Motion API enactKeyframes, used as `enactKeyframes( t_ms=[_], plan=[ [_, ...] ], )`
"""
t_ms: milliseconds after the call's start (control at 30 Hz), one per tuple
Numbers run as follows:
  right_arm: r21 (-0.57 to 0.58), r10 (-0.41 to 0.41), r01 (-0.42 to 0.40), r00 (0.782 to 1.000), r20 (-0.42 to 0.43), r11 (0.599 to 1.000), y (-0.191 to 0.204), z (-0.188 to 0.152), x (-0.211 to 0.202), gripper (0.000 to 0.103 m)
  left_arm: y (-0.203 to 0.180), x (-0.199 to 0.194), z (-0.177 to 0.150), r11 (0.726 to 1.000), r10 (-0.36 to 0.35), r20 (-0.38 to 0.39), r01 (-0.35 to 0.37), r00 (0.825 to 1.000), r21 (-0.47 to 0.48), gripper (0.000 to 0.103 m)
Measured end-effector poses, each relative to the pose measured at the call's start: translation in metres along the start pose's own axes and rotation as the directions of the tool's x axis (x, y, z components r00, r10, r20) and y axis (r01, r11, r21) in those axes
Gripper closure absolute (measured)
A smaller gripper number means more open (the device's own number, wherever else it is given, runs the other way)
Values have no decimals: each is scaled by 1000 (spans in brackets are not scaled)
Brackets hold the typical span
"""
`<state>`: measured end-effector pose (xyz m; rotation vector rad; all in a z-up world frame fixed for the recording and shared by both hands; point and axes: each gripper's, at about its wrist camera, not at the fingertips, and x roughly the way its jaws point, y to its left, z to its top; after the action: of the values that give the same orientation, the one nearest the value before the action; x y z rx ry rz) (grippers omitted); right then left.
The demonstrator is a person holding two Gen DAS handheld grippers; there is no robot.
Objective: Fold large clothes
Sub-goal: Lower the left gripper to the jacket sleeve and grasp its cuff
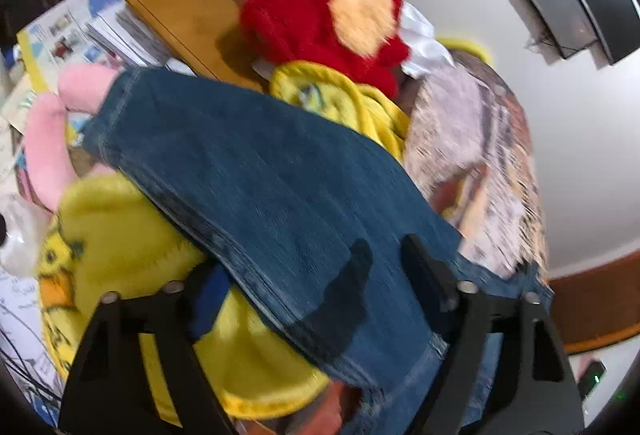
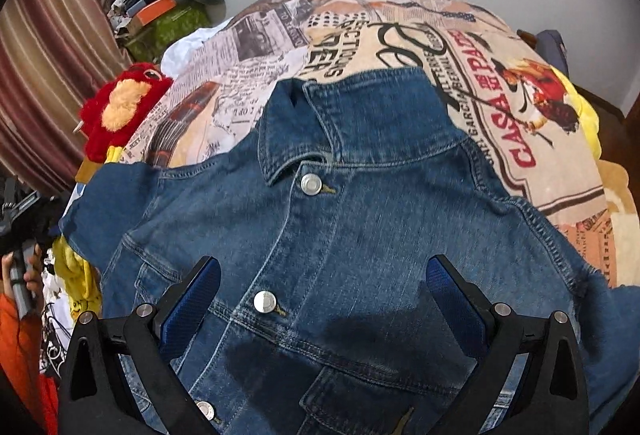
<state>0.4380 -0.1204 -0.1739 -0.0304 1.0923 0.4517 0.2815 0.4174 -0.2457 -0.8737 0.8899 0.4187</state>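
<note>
Across a cloth-covered surface printed with newspaper clippings [image 2: 400, 35], a blue denim jacket [image 2: 340, 227] lies front up, collar pointing away from the cameras and snap buttons running down its placket. Its sleeve [image 1: 248, 171] trails over the left edge onto a pile of yellow fabric [image 1: 120, 247] and a pink soft toy [image 1: 44, 151]. What lies beneath the printed cloth cannot be told.

Over the lower chest of the jacket hangs the right tool [image 2: 324, 295], blue-padded fingers standing well apart with nothing between them. At the sleeve, the left tool [image 1: 312, 287] straddles the denim edge; its fingers stand apart, one above the cloth and one beside the yellow fabric, and no pinch on the denim shows.

Several things could spoil the fold from here. A closing left tool may gather the yellow fabric together with the sleeve, dragging the pile along. Thick seams and metal snaps could let the denim slip from a shallow bite. With the sleeve draped over clutter, a hard pull might skew the jacket body off square, or sweep the red plush toy [image 1: 320, 3] sitting near the far left edge. Both wrist views show motion blur, so exact contact stays uncertain.
</note>
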Motion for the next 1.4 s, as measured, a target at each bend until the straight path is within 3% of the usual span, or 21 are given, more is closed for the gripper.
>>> enactKeyframes(
  t_ms=[133,300,467,500,633,733,833,867,900,933,1000,1233,1400],
  plan=[
    [15,6,-6,1000,-10,1000,-2,-3,-1,1,0,7,10,988,151,25,-151,988,15,67],
    [14,7,-7,1000,-6,1000,-5,-9,-12,1,-24,-9,5,958,250,112,-263,962,115,86],
    [-2,-2,2,1000,10,1000,-9,-14,-30,1,-69,-51,-7,923,191,242,-258,951,286,91],
    [-5,-5,6,1000,19,1000,-9,-15,-35,1,-82,-62,-11,911,166,271,-253,948,325,101],
    [-5,-3,4,998,56,1000,-12,-18,-55,1,-140,-103,-25,860,48,383,-233,922,454,103],
    [4,6,-6,997,83,1000,-15,-20,-70,1,-186,-128,-44,811,-58,385,-182,921,556,103],
    [10,10,-11,995,101,1000,-19,-23,-82,1,-211,-124,-61,779,-54,359,-185,932,599,101],
    [14,11,-13,994,104,1000,-20,-24,-86,1,-212,-119,-66,776,-49,344,-181,938,604,94],
    [16,13,-14,994,107,1000,-22,-26,-89,1,-208,-112,-69,781,-46,315,-163,948,603,81],
    [20,14,-16,994,109,1000,-23,-28,-92,1,-204,-107,-71,789,-44,293,-146,955,596,59],
    [21,13,-15,994,109,1000,-27,-31,-96,1,-190,-96,-73,821,-31,249,-118,968,558,36],
    [-2,-38,38,995,87,999,-32,-34,-88,1,-108,-76,-59,923,4,119,-49,993,381,35],
    [-6,-35,35,998,56,999,-22,-30,-71,1,-43,-61,-28,982,-52,11,49,999,181,35]
  ],
)
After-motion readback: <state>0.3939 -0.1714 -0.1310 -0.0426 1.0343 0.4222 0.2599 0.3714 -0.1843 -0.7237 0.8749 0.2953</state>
